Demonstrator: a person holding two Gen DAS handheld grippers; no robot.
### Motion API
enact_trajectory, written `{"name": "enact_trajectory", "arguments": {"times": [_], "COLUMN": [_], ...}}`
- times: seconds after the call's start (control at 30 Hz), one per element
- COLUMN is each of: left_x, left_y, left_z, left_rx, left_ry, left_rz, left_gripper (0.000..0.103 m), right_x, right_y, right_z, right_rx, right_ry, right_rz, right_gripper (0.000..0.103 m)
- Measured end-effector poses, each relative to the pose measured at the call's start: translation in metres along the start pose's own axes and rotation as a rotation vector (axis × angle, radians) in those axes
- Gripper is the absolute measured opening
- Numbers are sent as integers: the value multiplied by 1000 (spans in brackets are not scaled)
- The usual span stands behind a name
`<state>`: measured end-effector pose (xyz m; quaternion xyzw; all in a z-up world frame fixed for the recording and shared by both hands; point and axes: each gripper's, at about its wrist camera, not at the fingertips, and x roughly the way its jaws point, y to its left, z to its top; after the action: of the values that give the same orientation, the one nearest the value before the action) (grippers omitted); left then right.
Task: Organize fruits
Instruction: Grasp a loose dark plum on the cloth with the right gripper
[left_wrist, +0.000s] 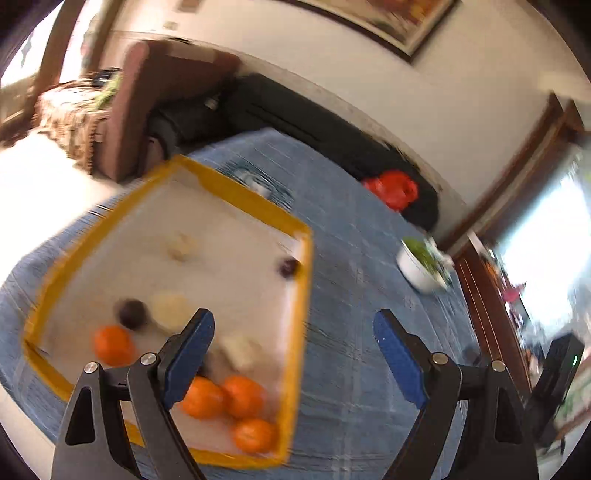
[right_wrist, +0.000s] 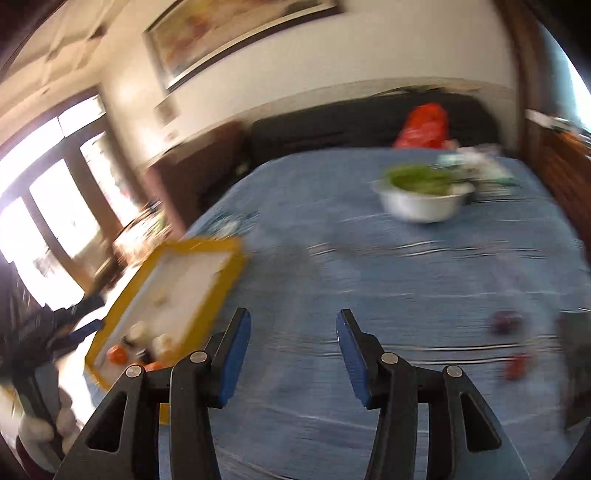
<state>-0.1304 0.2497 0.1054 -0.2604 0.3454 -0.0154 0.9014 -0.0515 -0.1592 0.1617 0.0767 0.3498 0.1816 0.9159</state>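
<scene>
A tray with a yellow rim and a white floor lay on the blue tablecloth. Four orange fruits were in it: one near the left corner, and three close together at the near corner. Two dark round fruits and some pale pieces lay there too. Outside the tray, a dark purple fruit and a small red one lay on the cloth, both blurred.

Motion-smeared throughout: pale fruits in yellow-rimmed tray unidentifiable; tray's near corner hidden behind left gripper; two small dark and red items on blue cloth too blurred to name
</scene>
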Motion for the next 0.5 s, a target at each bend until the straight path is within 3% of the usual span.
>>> {"name": "enact_trajectory", "arguments": {"times": [0.1,0.23,0.37,0.5], "left_x": [10,39,66,71], "left_y": [-28,-58,-72,-76], "left_z": [-11,-38,-64,-74], "left_rx": [30,120,164,183], "left_ry": [42,131,219,238], "left_rz": [-82,-78,-77,-74], "left_gripper": [87,87,87,87], "right_x": [-32,-43,-26,2], "right_y": [-53,-113,-139,-149], "right_z": [8,8,1,-5], "right_rx": [45,134,176,179], "right_ry": [-51,-42,3,53], "right_rz": [-134,-240,-261,-262], "right_gripper": [54,54,54,54]}}
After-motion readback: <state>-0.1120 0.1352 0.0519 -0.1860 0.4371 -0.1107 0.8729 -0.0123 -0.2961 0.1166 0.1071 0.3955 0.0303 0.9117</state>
